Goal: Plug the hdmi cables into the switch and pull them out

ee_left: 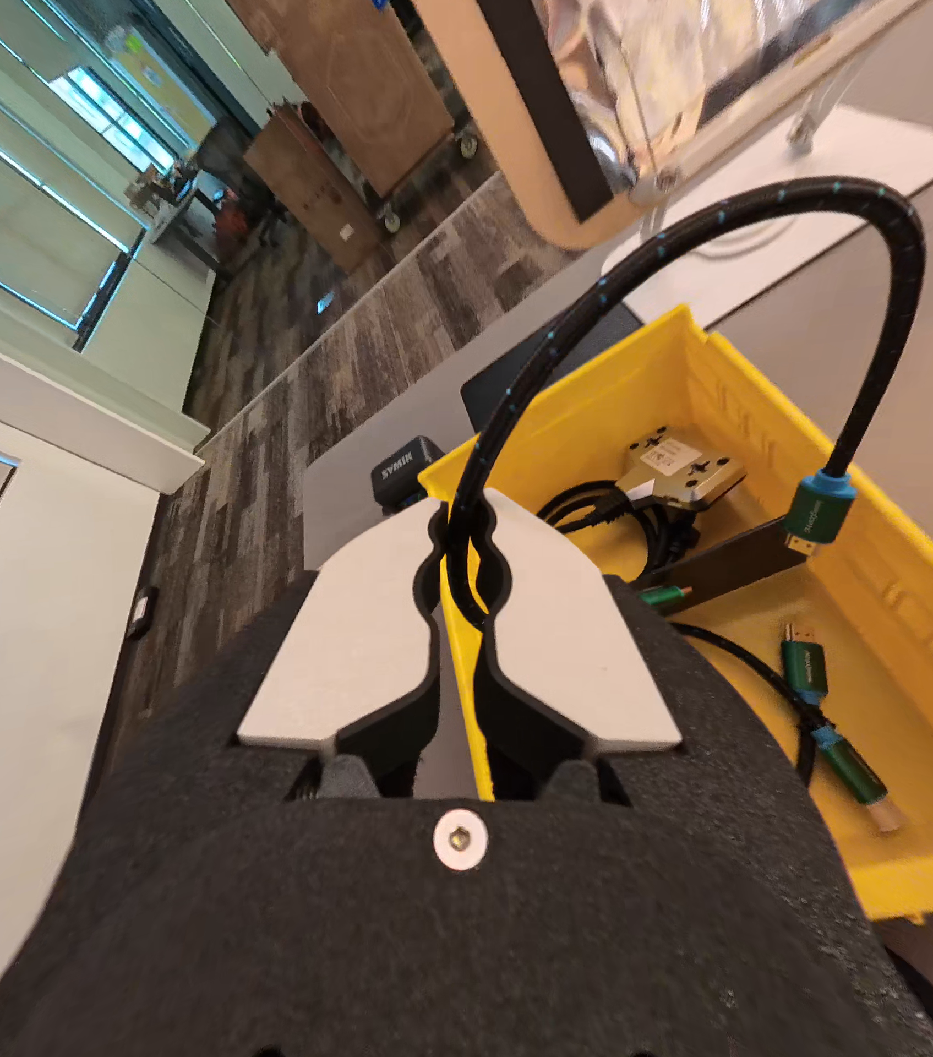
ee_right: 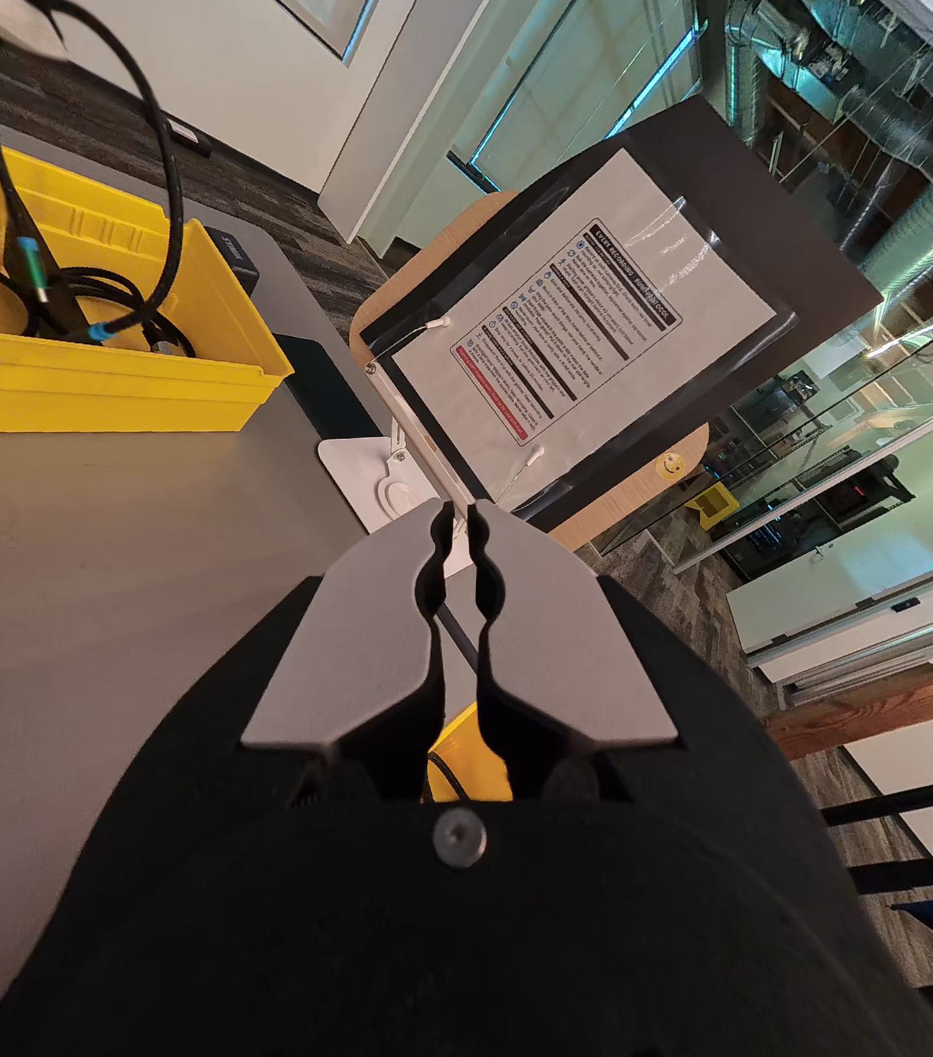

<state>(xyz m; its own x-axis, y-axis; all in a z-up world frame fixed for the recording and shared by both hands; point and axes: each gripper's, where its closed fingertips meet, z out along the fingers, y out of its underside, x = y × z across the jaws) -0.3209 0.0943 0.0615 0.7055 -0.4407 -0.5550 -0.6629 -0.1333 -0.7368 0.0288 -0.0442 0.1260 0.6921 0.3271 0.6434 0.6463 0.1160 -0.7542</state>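
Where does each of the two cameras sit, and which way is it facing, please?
Left wrist view: on the left gripper, looking along its fingers, shut on a braided HDMI cable, into the yellow bin holding the black switch.
Right wrist view: on the right gripper, nearly closed and empty, facing a framed sheet beyond the grey table.
Shared: bin, cable.

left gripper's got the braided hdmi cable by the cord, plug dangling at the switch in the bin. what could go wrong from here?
1. The left gripper pinches the cable on the cord, well back from the green plug; the long loop may flex, so the plug could skew at the black switch.
2. The switch lies loose in the yellow bin, tilted, and the right gripper holds nothing; a push may just slide it.
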